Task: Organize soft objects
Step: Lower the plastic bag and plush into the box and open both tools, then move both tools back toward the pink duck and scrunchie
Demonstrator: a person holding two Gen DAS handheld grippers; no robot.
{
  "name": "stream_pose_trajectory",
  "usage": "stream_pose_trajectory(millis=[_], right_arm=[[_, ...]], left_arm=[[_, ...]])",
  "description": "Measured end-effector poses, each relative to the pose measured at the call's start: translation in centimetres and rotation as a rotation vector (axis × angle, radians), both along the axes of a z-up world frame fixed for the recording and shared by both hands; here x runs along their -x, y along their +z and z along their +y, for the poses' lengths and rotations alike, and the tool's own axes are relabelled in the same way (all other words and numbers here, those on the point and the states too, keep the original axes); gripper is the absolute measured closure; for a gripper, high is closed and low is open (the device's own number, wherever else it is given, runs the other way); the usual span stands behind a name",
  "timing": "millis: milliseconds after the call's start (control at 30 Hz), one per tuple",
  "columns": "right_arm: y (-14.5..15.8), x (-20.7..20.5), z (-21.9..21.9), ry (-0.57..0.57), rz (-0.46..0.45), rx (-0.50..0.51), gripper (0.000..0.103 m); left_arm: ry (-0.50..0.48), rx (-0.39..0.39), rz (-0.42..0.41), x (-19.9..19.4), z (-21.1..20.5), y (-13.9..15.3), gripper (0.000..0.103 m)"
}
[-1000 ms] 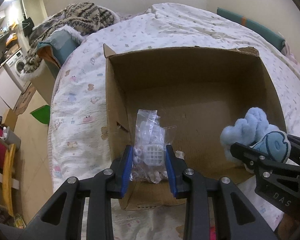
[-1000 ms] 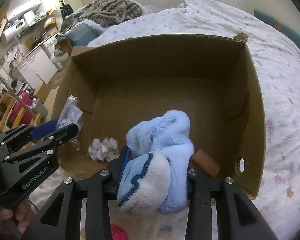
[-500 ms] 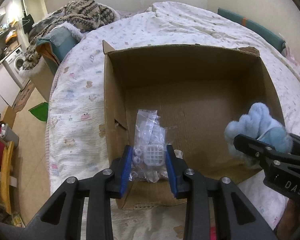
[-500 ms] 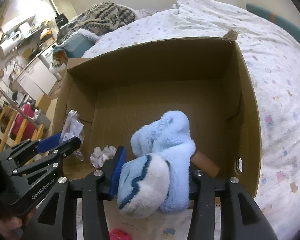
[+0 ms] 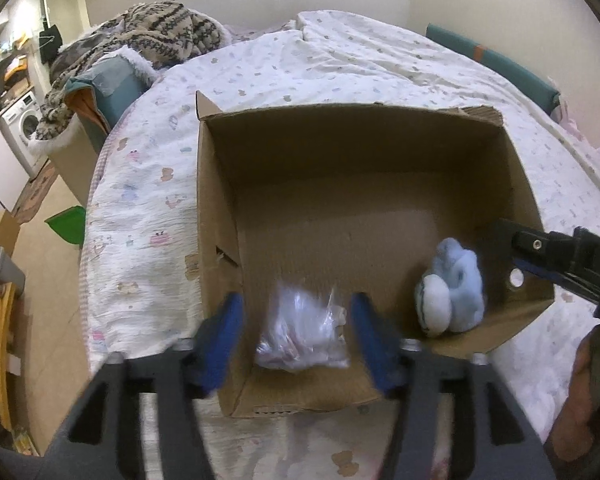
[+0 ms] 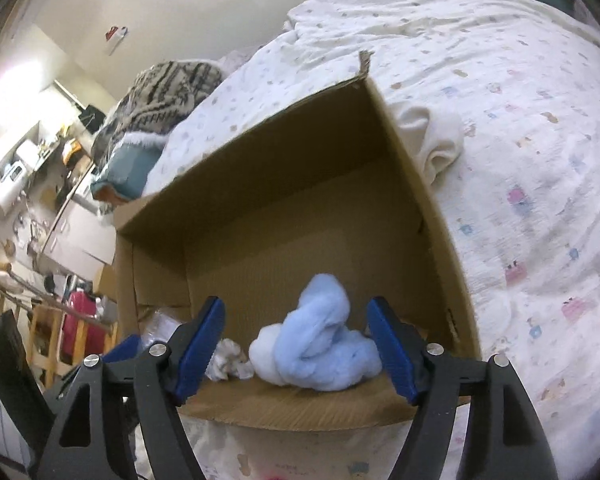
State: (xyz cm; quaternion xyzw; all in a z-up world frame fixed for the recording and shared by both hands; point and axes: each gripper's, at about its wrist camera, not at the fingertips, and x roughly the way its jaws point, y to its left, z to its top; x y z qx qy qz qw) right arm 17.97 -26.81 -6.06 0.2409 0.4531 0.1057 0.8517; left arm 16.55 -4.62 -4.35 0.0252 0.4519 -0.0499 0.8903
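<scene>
An open cardboard box sits on the bed; it also shows in the right wrist view. A clear plastic bag lies on the box floor at the near left, between the spread blue pads of my open left gripper. A fluffy light-blue sock bundle lies at the box's near right corner; in the right wrist view the bundle rests between the pads of my open right gripper. A small white crumpled thing lies beside it.
The box rests on a white patterned quilt. A patterned blanket heap lies at the far left of the bed. A cream cloth lies against the box's right wall. A washing machine stands on the floor to the left.
Both grippers have opened. The plastic bag and the blue sock bundle have dropped from them onto the box floor. The right gripper has swung toward the box's right side.
</scene>
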Motion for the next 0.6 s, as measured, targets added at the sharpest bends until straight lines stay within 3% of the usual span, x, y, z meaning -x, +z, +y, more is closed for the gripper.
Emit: stream_pose_trajectory(millis=[367,600], right_arm=[[0.3,0.0,0.4,0.015,0.001,0.028,0.024],[1.9,0.9,-1.2,-0.050,-0.058,0.028,0.024]], left_arm=[[0.022,0.040,-0.018,0.1,0.5,0.6,0.035],[0.011,0.004,-0.074,1.0,0.2,1.8,0.035]])
